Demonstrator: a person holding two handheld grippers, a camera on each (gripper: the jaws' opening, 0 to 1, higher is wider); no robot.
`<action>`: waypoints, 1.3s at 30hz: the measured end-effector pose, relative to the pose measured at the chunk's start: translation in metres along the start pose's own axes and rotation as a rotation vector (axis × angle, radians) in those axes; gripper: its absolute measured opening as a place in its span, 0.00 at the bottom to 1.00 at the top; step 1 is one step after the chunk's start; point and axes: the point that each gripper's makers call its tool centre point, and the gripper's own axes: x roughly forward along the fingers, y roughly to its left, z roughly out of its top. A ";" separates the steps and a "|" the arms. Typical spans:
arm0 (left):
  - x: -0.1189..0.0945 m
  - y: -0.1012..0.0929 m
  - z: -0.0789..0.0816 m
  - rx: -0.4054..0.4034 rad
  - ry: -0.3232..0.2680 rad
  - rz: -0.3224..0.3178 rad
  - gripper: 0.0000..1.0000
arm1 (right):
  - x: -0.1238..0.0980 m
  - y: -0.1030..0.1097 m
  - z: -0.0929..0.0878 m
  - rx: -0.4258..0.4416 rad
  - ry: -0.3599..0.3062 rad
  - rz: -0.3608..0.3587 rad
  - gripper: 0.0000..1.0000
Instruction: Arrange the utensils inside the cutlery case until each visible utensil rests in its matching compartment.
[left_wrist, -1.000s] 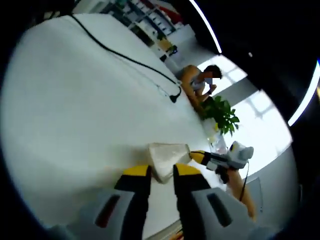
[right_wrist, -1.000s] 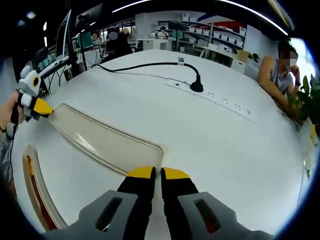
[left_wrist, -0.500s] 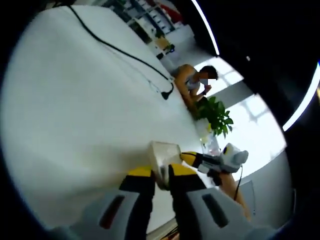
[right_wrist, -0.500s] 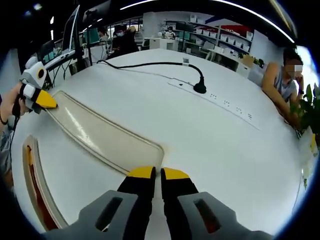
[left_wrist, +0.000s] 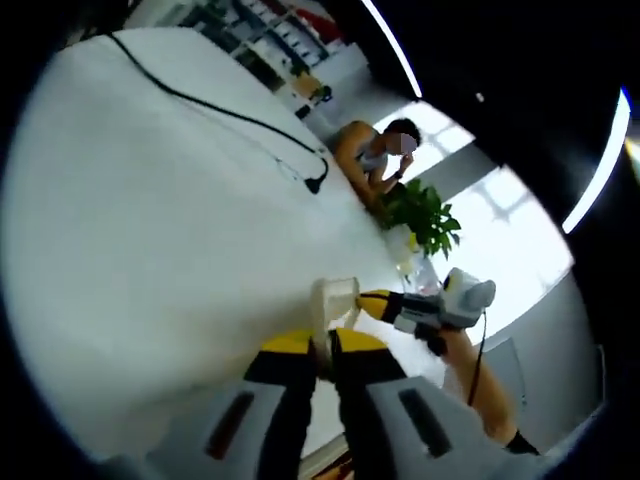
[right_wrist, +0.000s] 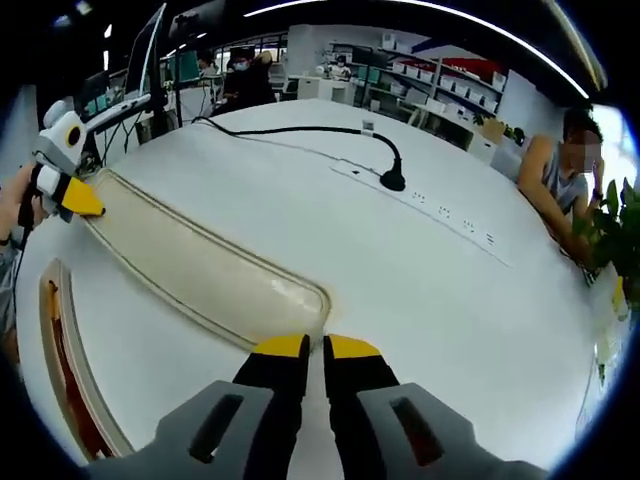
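- Jaws, left gripper (left_wrist: 322, 343): yellow-tipped, drawn nearly together on one end of the translucent lid (right_wrist: 200, 270); in the left gripper view the pale edge of that lid rises between the tips.
- Jaws, right gripper (right_wrist: 315, 347): yellow-tipped, closed to a thin slit at the near rounded end of the lid; whether they actually pinch its rim cannot be told.
- Lid: long, shallow, cream-tinted, rounded corners. In the right gripper view it runs from the near centre out to the far left, where the left gripper meets its far end.
- Cutlery case (right_wrist: 62, 370): long pale tray with a raised rim, lying on the desk to the near left, beside the lid and apart from it. Dark reddish shapes lie inside; which utensils they are cannot be told.
- Desk (right_wrist: 430, 300): white, round-edged, carrying lid and case.
- Black cable (right_wrist: 290, 129): runs across the far part of the desk and ends in a black plug (right_wrist: 391, 180) at a white socket strip (right_wrist: 430, 205).
- Hand (right_wrist: 12, 205): holds the left gripper at the far left edge of the right gripper view.
- Seated person (right_wrist: 555, 170): at the far right edge of the desk, arm resting on it.
- Green plant (left_wrist: 420, 215): by the desk's edge near the seated person.
- Background: shelving with boxes (right_wrist: 440, 80), monitors and other people at the far left.
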 end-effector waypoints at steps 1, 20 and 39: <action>-0.001 -0.002 -0.001 0.015 0.002 -0.010 0.04 | -0.001 -0.001 0.001 -0.010 -0.005 0.018 0.06; -0.018 -0.028 -0.029 0.514 0.033 -0.105 0.04 | -0.063 -0.004 0.018 -0.342 -0.102 0.110 0.17; -0.022 -0.034 -0.025 1.021 0.079 -0.153 0.04 | -0.071 0.044 -0.006 -0.694 -0.088 0.337 0.18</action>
